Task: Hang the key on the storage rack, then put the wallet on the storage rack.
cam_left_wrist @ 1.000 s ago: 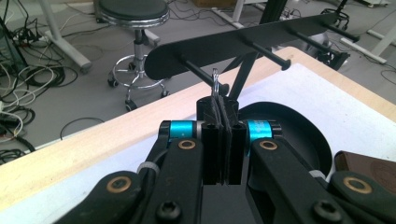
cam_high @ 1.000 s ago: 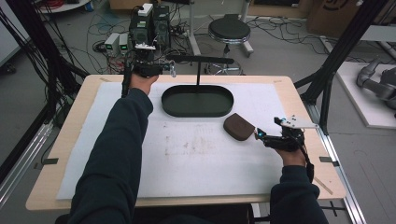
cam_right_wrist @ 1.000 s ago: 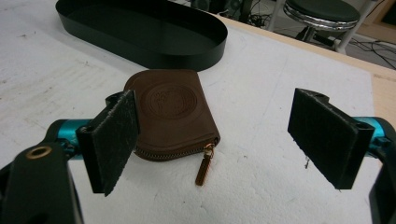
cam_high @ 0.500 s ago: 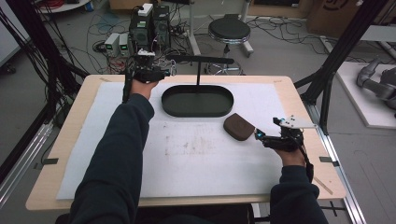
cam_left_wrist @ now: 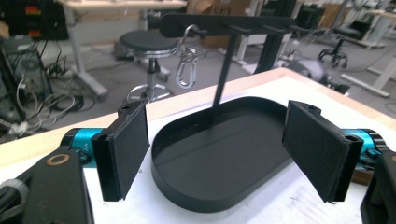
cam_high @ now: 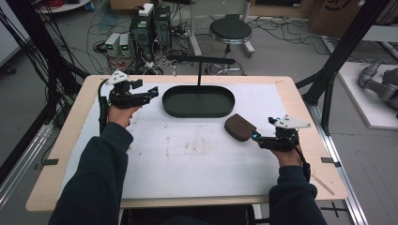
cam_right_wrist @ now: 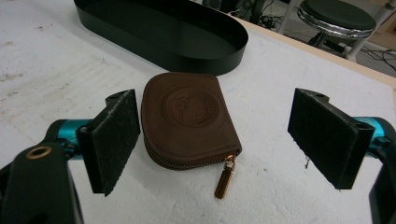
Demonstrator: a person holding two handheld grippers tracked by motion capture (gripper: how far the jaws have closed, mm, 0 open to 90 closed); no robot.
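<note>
Your right gripper [cam_right_wrist: 215,140], jaws spread, frames the brown coin pouch [cam_right_wrist: 189,121] near the worktop's right edge, while your left gripper [cam_high: 151,92], its jaws just opened and empty, sits by the oval tray [cam_high: 197,112]; next, close on the pouch.

Black stool [cam_high: 230,29], PC towers [cam_high: 151,21], floor cables [cam_high: 286,28], grey robot arm [cam_high: 379,84]

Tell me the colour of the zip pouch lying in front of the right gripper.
Brown, with a round embossed emblem; the pouch shows best in the right gripper view.
</note>
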